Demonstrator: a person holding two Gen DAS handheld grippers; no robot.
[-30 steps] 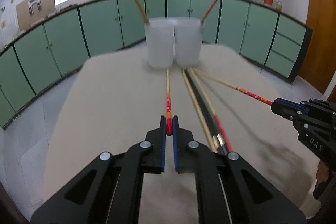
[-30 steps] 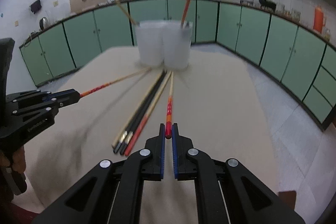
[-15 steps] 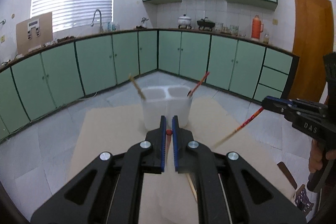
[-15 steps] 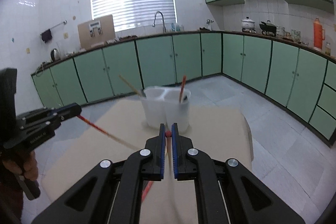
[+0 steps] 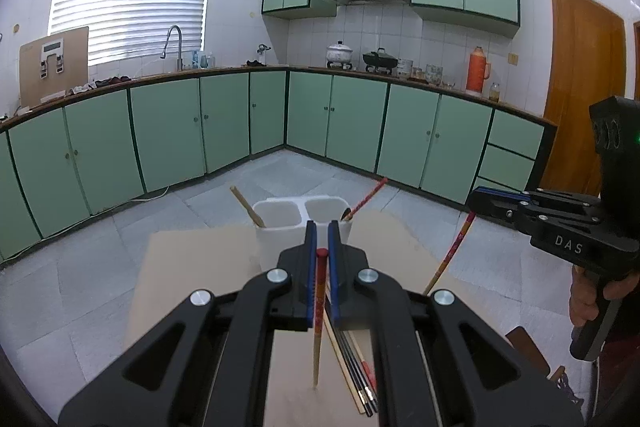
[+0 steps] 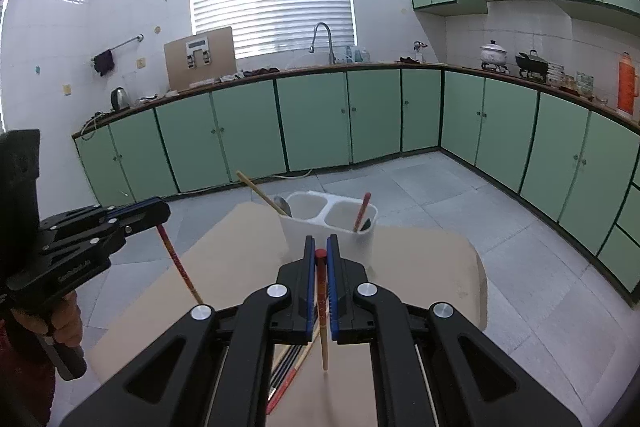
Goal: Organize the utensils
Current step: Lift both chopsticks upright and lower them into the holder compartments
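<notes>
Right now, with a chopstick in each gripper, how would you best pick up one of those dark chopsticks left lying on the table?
Probably by its near end. The dark chopsticks lie flat in a tight bundle on the table, so come from above with the jaws straddling one thin shaft across its length. The near ends fan apart slightly, leaving more room there.

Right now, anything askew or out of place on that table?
Nothing spilled or damaged. Loose chopsticks lie in an untidy bundle on the table, not yet in the white holder. Each gripper, left and right, is shut on one red-topped chopstick hanging tip-down.
</notes>
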